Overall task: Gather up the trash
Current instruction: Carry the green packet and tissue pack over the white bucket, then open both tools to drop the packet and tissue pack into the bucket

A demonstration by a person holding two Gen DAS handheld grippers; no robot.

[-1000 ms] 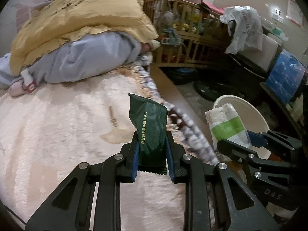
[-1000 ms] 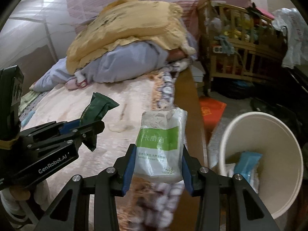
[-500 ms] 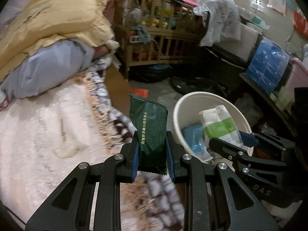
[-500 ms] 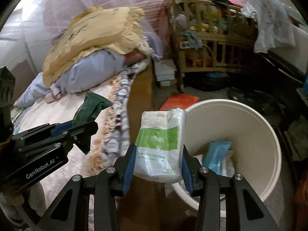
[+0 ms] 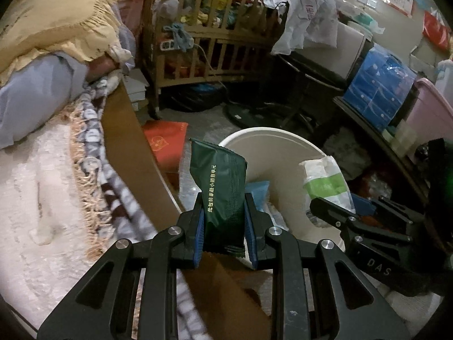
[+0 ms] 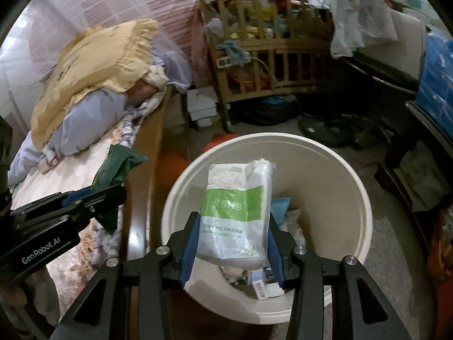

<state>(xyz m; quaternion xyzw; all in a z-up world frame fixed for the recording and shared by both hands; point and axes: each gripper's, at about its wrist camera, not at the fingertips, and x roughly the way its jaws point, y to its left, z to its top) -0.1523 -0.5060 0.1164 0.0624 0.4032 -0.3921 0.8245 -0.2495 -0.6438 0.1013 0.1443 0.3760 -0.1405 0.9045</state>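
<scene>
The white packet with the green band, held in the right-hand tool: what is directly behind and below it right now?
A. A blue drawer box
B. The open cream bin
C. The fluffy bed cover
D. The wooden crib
B. In the right wrist view the white packet, gripped by the right tool, sits framed by the rim of the cream bin, whose inside already holds other rubbish.

A wooden crib (image 5: 209,42) stands beyond the bed (image 5: 42,187); a yellow pillow (image 5: 53,19) lies on the bed.
</scene>
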